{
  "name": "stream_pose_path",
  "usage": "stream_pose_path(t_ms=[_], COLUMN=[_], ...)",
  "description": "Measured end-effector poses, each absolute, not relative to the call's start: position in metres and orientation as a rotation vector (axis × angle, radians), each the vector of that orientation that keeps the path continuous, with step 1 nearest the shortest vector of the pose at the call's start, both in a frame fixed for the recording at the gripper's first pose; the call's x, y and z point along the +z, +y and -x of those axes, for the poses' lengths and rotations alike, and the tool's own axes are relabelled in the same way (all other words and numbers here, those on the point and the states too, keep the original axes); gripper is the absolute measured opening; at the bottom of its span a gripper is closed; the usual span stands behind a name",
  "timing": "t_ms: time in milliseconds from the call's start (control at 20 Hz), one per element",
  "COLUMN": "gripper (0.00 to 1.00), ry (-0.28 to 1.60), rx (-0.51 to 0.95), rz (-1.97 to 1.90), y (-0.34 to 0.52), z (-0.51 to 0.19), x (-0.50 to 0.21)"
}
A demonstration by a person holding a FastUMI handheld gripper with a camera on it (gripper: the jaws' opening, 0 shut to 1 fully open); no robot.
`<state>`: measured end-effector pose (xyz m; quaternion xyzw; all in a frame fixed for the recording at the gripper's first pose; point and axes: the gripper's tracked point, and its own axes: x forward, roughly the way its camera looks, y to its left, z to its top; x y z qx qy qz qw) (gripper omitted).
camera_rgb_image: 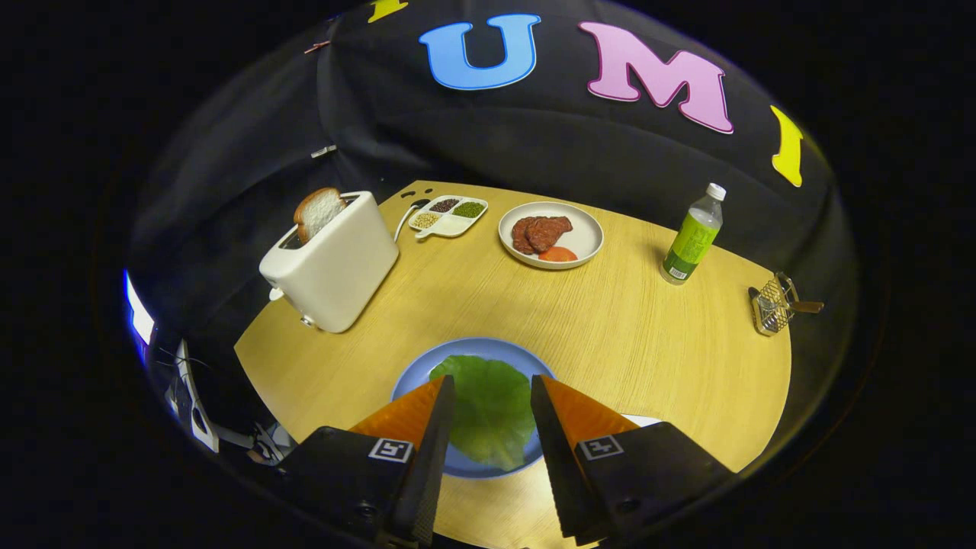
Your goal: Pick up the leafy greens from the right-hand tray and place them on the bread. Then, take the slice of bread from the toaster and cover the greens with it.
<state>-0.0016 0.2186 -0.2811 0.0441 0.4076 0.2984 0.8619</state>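
Lettuce leaf (488,408) lies on blue plate (427,366); gripper (492,396) spread, empty. Next, judged: bread slice (318,212) in toaster (335,263).

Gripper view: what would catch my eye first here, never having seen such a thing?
Probably the big green leaf lying on a blue plate, seen between the two fingers of the open claw, which hangs over it. Beyond them, at the table's far left, a white toaster has a bread slice sticking up. A green bottle stands far right.
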Motion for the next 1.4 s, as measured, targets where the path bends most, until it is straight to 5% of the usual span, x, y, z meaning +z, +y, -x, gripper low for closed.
stream_pose_path(t_ms=[950,1400], gripper=[0.69,0.69], ry=[0.595,0.647], rx=[0.789,0.812], rz=[-0.105,-0.035], y=[0.402,0.517], z=[-0.054,-0.069], x=[-0.108,-0.113])
